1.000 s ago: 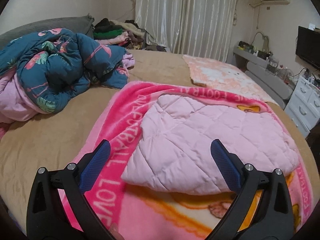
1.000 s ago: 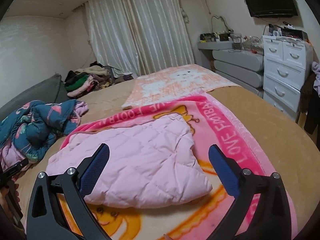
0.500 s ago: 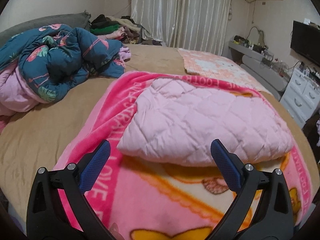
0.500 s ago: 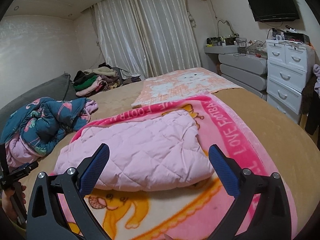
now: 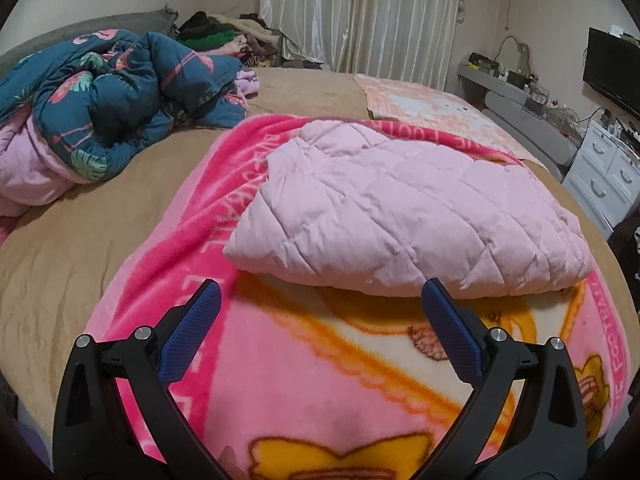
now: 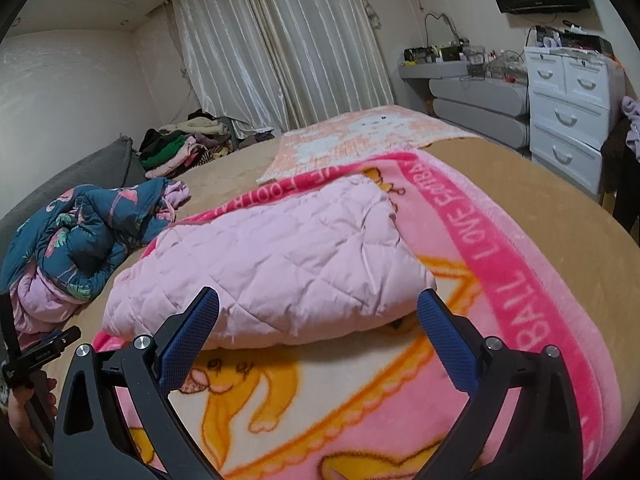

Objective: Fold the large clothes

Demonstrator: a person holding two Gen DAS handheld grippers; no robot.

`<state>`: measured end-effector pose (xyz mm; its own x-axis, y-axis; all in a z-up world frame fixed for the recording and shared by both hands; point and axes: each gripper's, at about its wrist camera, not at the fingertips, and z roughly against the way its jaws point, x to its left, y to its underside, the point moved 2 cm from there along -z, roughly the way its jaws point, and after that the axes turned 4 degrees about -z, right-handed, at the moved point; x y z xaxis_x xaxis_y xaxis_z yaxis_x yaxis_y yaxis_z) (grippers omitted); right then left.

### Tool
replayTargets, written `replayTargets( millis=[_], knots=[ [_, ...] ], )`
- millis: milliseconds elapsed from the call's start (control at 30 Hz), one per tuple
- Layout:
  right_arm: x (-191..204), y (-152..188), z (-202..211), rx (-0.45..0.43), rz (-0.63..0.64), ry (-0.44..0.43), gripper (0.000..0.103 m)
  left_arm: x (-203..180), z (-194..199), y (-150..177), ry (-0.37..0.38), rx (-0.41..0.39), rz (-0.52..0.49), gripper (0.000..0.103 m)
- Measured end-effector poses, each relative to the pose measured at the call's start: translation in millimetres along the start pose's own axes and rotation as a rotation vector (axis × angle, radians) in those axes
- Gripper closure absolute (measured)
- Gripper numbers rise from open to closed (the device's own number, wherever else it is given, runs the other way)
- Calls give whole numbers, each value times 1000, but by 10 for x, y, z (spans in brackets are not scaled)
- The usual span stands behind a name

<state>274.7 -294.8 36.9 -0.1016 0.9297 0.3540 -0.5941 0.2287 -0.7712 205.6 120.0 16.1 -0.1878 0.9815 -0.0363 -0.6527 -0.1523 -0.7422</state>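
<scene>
Left wrist: both tools spread and empty; teal duvet (image 5: pixel 116 92) heaped beside the pink quilt (image 5: pixel 404 212).

Both wrist views low, near bed (side by side), facing pink quilt (image 5: pixel 400 216).

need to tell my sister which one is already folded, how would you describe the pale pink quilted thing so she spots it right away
On the big tan bed, find the bright pink cartoon blanket spread flat. The pale pink quilted jacket lies folded on top of it. Unlike the crumpled navy flamingo quilt by the headboard, it is plain, diamond-stitched and neatly squared.
</scene>
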Motion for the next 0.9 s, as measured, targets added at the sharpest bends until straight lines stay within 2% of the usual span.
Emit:
replayTargets(
  millis=[400, 700, 900],
  knots=[
    [-360, 233, -414, 103, -156, 130, 4, 18, -396, 151, 28, 98, 80, 9],
    [-476, 304, -784, 174, -222, 126, 4, 70, -732, 156, 78, 167, 176, 9],
    [-421, 278, -1017, 195, -234, 113, 4, 139, -886, 100, 124, 177, 269, 9]
  ],
)
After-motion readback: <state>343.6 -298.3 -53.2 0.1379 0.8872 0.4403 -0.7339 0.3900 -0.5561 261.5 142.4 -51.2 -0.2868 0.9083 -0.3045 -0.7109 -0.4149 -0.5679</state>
